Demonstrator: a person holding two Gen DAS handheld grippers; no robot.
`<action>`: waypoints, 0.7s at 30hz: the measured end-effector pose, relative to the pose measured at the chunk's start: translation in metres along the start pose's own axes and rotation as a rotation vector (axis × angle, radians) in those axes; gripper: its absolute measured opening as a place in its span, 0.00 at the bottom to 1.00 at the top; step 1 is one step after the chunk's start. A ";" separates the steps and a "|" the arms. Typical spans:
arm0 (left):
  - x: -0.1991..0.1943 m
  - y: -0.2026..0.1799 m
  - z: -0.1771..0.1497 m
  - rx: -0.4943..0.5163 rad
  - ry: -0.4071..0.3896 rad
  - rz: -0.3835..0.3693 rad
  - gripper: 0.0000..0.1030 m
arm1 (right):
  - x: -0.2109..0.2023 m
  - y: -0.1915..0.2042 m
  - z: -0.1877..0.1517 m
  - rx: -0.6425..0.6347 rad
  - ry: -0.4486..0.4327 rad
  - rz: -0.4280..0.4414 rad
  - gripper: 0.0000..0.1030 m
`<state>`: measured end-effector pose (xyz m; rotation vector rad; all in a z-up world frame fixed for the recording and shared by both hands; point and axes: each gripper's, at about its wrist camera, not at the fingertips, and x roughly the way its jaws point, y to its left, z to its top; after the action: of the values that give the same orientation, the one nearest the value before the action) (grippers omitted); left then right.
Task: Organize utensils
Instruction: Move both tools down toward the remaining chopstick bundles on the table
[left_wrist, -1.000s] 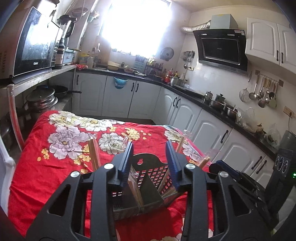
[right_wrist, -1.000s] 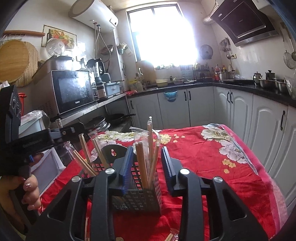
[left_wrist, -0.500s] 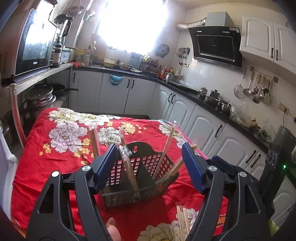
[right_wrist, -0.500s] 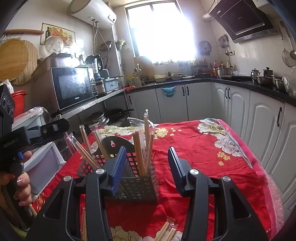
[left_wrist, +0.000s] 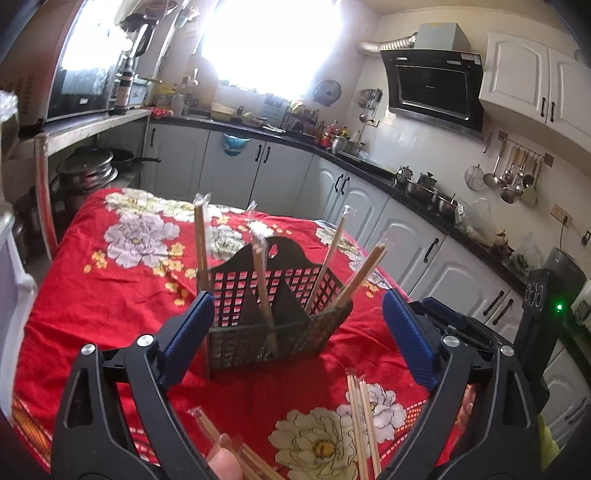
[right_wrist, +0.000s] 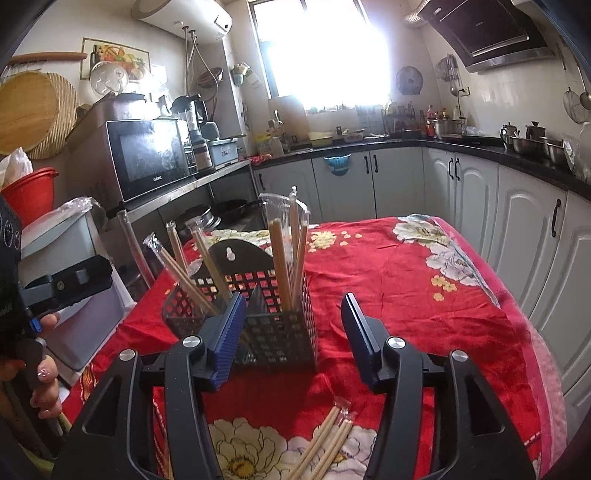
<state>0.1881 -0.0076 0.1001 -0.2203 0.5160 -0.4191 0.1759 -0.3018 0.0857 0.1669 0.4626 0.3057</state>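
On the table (left_wrist: 110, 295), which is covered by a red floral cloth, a dark perforated caddy (left_wrist: 273, 314) is set, divided into compartments and topped at the back by a rounded hanging tab. Wrapped chopsticks (left_wrist: 201, 243) are stood in its compartments, long axes near upright or tilted outward, clear wrapper ends uppermost. Two sticks at the caddy's right side in the left wrist view are leaned up and to the right. In the right wrist view, one bundle (right_wrist: 290, 254) is held near vertical in the near compartment, while others are fanned up and to the left. Loose chopsticks (left_wrist: 360, 424) are laid flat on the cloth in front of the caddy, long axes running roughly toward it; a second loose group (left_wrist: 221, 443) is seen at the lower left.

The left gripper (left_wrist: 295, 332) is shown with jaws spread wide, having just been opening; the caddy is framed between the blue pads but is not pressed by them. The right gripper (right_wrist: 293, 336) is shown moderately spread, likewise just opened further; its left pad is seen in front of the caddy's near face, and nothing is clamped. A fingertip is visible at the bottom edge of the left wrist view.

Lettering is visible on the microwave (right_wrist: 151, 155) below its door, too small to be read with certainty.
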 end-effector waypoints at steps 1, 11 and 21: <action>-0.001 0.001 -0.002 -0.002 0.003 0.001 0.86 | -0.001 0.000 -0.002 0.000 0.006 0.002 0.50; -0.008 0.014 -0.020 -0.028 0.038 0.041 0.89 | -0.006 0.006 -0.019 -0.012 0.058 0.012 0.50; -0.011 0.023 -0.041 -0.056 0.081 0.061 0.89 | -0.011 0.012 -0.035 -0.035 0.102 0.020 0.50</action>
<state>0.1664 0.0137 0.0631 -0.2411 0.6129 -0.3552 0.1474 -0.2906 0.0621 0.1218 0.5564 0.3430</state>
